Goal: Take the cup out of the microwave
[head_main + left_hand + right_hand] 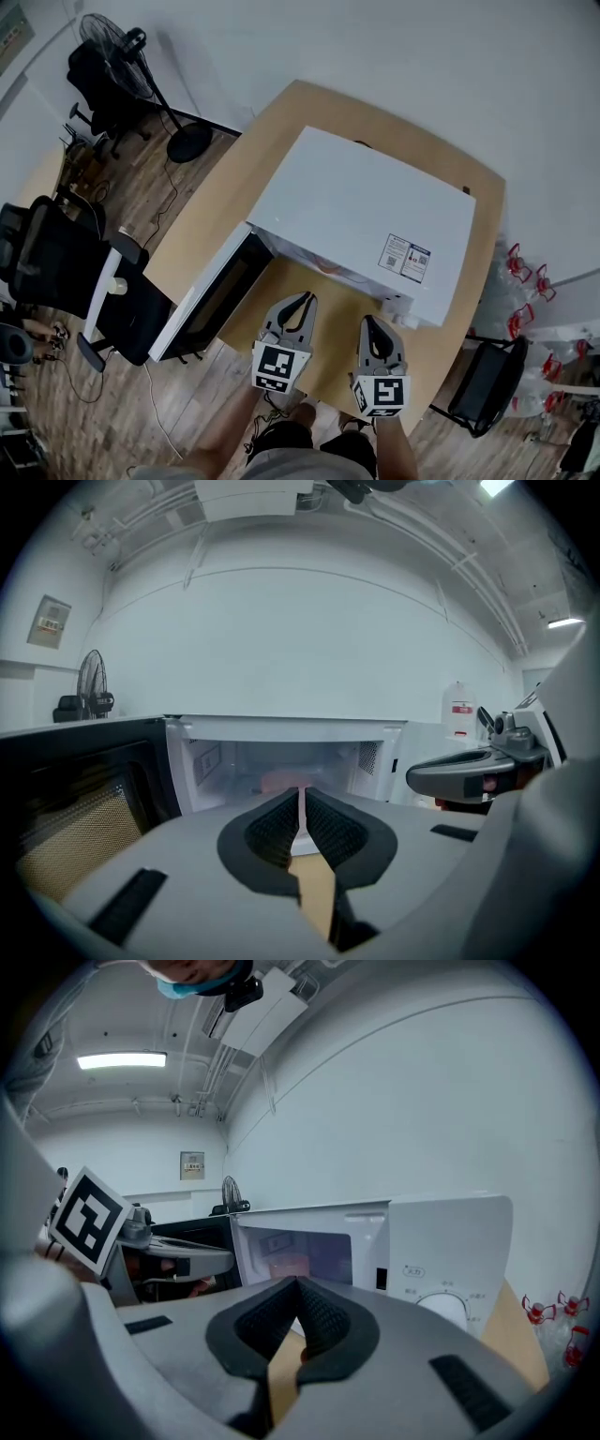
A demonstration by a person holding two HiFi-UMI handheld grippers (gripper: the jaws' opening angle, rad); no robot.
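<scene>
A white microwave (366,206) stands on a wooden table (202,225) with its door (211,295) swung open to the left. Inside the cavity a pinkish cup (281,780) shows dimly, also in the right gripper view (291,1265); from the head view only a reddish trace (328,266) shows under the top edge. My left gripper (307,298) is in front of the opening, short of it, jaws shut and empty (300,794). My right gripper (367,322) hangs beside it to the right, its jaw tips together with nothing between them (298,1283).
The microwave's control panel with a dial (450,1302) is right of the cavity. Black office chairs (56,253) and a standing fan (112,37) are at the left on the floor. Another black chair (487,380) and red-capped bottles (525,281) are at the right.
</scene>
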